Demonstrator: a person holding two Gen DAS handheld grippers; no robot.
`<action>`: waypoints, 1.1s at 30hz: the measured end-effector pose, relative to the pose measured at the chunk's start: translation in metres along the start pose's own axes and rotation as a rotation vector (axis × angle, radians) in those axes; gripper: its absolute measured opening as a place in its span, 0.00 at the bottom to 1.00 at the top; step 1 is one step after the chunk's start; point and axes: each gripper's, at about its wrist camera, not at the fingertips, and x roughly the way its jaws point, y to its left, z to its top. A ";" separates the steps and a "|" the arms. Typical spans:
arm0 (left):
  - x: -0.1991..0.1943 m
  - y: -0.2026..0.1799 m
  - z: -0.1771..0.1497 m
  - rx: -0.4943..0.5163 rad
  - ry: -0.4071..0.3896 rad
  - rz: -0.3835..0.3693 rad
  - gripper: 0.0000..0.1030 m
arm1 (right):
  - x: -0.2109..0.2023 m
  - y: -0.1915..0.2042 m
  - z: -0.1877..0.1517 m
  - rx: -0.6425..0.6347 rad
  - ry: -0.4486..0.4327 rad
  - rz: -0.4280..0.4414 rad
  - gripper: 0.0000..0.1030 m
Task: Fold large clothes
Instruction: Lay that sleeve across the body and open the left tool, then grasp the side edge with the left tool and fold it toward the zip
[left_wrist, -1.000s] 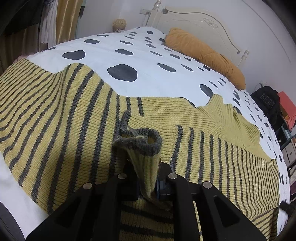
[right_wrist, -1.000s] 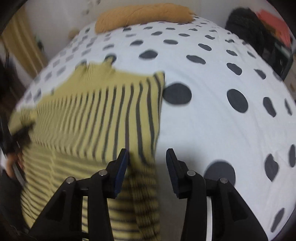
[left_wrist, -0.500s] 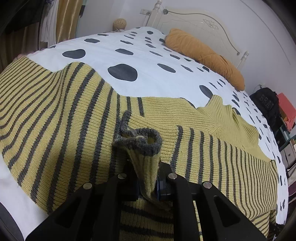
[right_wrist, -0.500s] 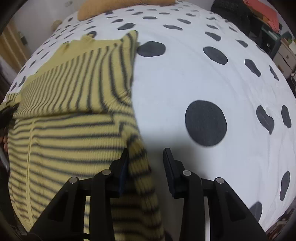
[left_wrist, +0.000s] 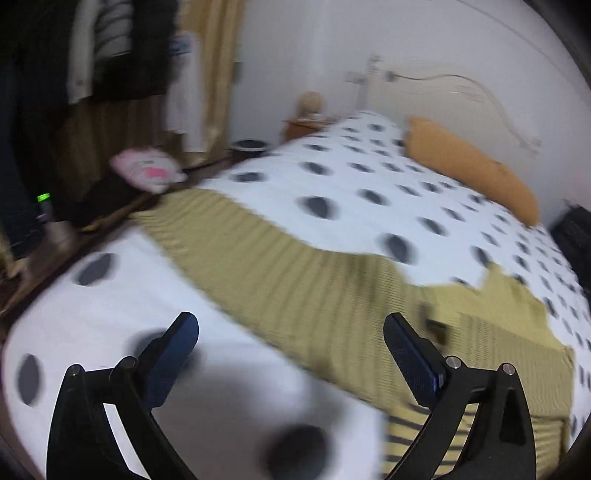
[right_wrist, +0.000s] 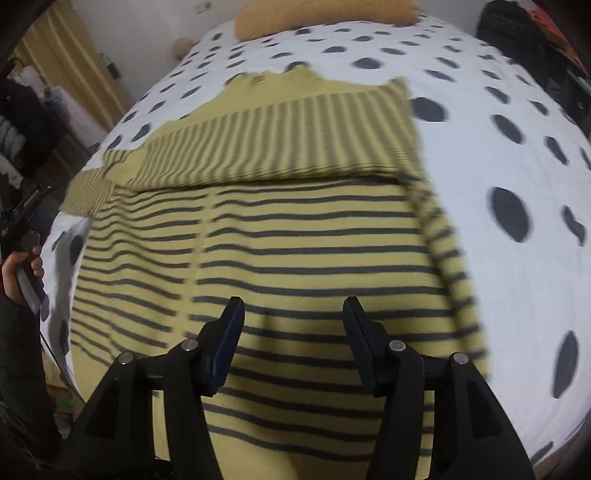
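A yellow sweater with grey stripes (right_wrist: 303, 236) lies flat on the bed, with both sleeves folded across its upper part as a striped band (right_wrist: 280, 144). My right gripper (right_wrist: 293, 314) is open and empty, hovering over the sweater's lower body. In the left wrist view the sweater (left_wrist: 332, 295) is blurred and stretches to the right. My left gripper (left_wrist: 290, 332) is open wide and empty, above the spotted sheet at the sweater's left edge.
The bed has a white cover with dark spots (right_wrist: 517, 184) and an orange pillow (left_wrist: 469, 166) at the headboard. Left of the bed are a pink plush (left_wrist: 147, 171), hanging clothes and a curtain. A dark bag (right_wrist: 513, 29) sits at the far right.
My left gripper has let go of the sleeve cuff, opened wide and swung left off the sweater. My right gripper has opened wider and moved over the sweater's body.
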 end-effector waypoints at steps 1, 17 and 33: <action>0.009 0.019 0.008 -0.026 0.018 0.029 0.97 | 0.008 0.011 0.002 -0.008 0.009 0.008 0.55; 0.188 0.216 0.091 -0.463 0.233 -0.010 0.74 | 0.067 0.072 0.013 0.030 0.044 -0.009 0.55; 0.107 0.141 0.115 -0.378 0.245 -0.118 0.09 | 0.070 0.067 0.017 0.091 0.032 0.017 0.58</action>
